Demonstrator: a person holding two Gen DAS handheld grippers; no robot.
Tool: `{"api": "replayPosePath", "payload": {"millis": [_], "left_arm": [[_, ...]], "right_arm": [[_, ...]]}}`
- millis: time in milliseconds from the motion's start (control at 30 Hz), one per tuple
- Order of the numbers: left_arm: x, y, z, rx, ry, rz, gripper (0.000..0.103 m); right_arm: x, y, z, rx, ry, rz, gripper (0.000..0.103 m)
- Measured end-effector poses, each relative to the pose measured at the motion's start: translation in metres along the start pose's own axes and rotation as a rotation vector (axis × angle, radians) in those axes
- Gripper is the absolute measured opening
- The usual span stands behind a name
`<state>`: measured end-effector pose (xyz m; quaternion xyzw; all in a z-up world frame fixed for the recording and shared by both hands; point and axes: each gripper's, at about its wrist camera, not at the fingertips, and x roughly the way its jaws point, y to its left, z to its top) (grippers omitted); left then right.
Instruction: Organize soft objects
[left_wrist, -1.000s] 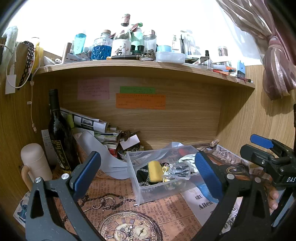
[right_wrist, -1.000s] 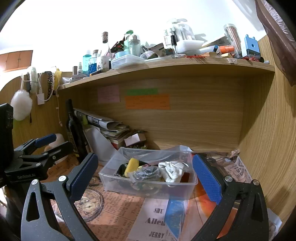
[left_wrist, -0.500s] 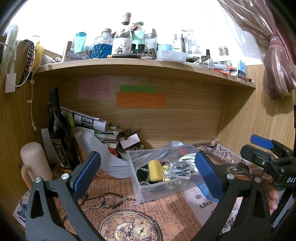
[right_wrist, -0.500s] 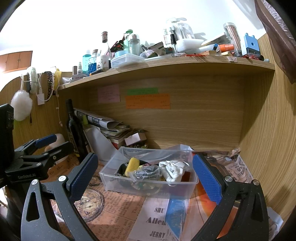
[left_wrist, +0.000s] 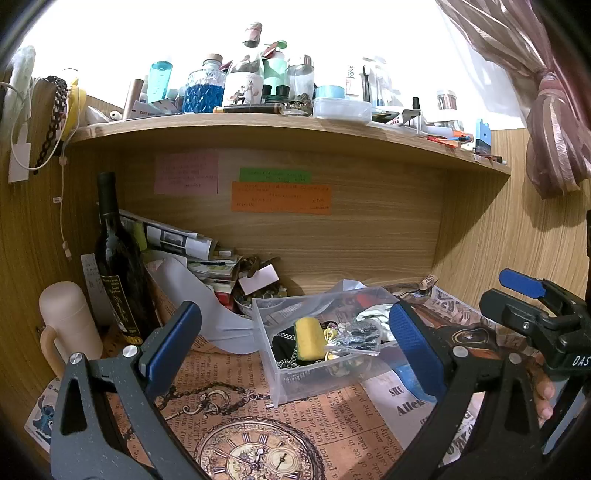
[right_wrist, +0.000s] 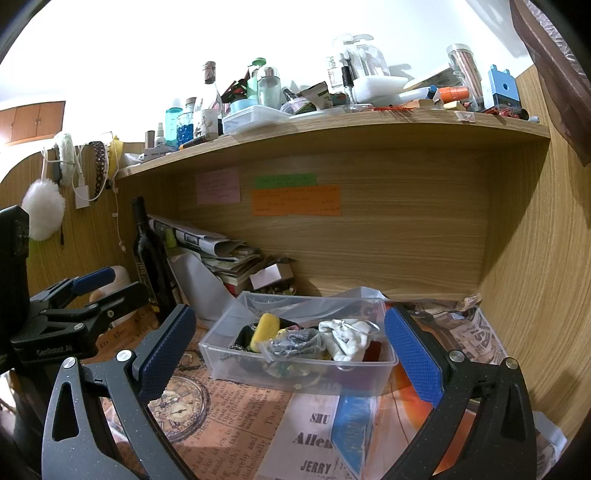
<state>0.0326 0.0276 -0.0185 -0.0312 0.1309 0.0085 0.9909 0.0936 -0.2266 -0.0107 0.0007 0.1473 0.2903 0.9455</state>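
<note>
A clear plastic box (left_wrist: 295, 384) (right_wrist: 236, 363) stands on the paper-covered desk under the shelf. In it lie a yellow sponge (left_wrist: 308, 338) (right_wrist: 264, 328), a white cloth (right_wrist: 347, 338), a small clear bag of dark bits (left_wrist: 356, 338) (right_wrist: 291, 341) and a dark chain. My left gripper (left_wrist: 293, 347) is open and empty, in front of the box. My right gripper (right_wrist: 290, 350) is open and empty, also short of the box. Each gripper shows in the other's view, the right one (left_wrist: 532, 306) and the left one (right_wrist: 85, 295).
A dark wine bottle (left_wrist: 118, 266), a cream flask (left_wrist: 68, 325) and a pile of papers (left_wrist: 184, 251) stand at the back left. The shelf (left_wrist: 280, 125) above carries several bottles and jars. Wooden walls close in the left, back and right.
Both views have shifted very slightly. The grippers stay open and nothing in the box has moved.
</note>
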Motion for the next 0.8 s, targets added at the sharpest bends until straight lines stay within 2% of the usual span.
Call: {"api": "replayPosePath", "payload": {"millis": [800], "left_arm": [[0.0039,0.0071,-0.0006,-0.031,0.018,-0.037,0.103]], "right_arm": [[0.0017,0.0032,-0.0032,-0.001,0.007,-0.004,0.102]]}}
